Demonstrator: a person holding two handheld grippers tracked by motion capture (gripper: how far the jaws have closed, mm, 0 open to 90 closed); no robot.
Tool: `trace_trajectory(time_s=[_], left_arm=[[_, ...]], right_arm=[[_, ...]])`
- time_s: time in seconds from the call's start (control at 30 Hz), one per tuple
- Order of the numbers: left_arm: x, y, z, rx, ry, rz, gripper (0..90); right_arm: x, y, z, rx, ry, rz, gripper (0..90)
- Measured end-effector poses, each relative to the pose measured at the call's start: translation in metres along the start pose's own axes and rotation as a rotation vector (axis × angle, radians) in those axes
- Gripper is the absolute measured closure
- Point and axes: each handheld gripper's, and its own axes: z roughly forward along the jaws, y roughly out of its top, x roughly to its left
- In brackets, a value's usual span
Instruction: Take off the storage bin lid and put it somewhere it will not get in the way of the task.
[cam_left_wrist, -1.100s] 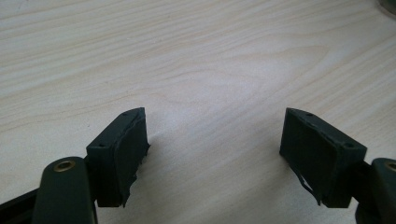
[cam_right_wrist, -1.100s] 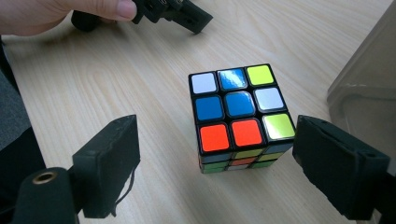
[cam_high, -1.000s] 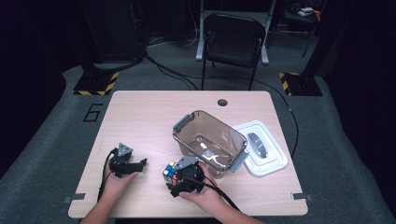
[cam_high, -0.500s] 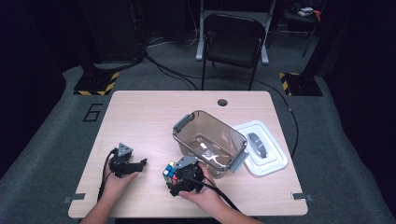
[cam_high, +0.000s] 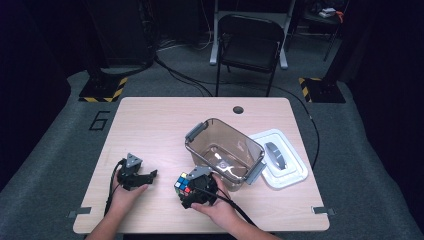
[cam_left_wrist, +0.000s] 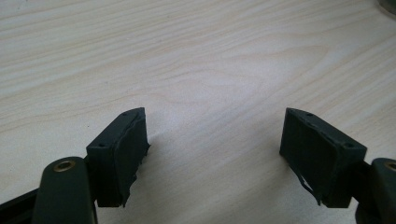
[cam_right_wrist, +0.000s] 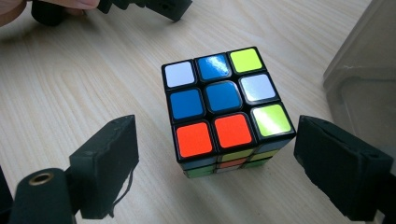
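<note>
I see the cube (cam_right_wrist: 224, 109), glossy square stickers on black plastic, sitting on the pale wood-grain table (cam_high: 150, 120) between my right gripper's (cam_right_wrist: 215, 163) wide jaws, untouched; a clear brown bin (cam_high: 225, 152) stands just beside; my left gripper's (cam_left_wrist: 215, 140) jaws gape over bare wood.

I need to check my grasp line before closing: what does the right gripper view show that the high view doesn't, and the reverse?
Right gripper view alone: the top stickers of the scrambled colour puzzle cube, white, blue, yellow-green and orange, and gaps between the cube and both black jaws of the right gripper.
High view alone: the white lid beside the box, the black folding chair, the whole wooden table.
Both: cube, clear brown plastic box, left gripper.
</note>
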Motion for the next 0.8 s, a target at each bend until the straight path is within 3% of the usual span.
trace_trajectory(time_s=[0.37, 0.8], left_arm=[[0.000, 0.000, 0.000, 0.000, -0.003, -0.003, 22.8], [0.000, 0.000, 0.000, 0.000, -0.004, -0.002, 22.8]], right_arm=[[0.000, 0.002, 0.011, 0.008, 0.005, 0.010, 14.5], [-0.003, 0.004, 0.016, 0.007, 0.002, 0.010, 21.6]])
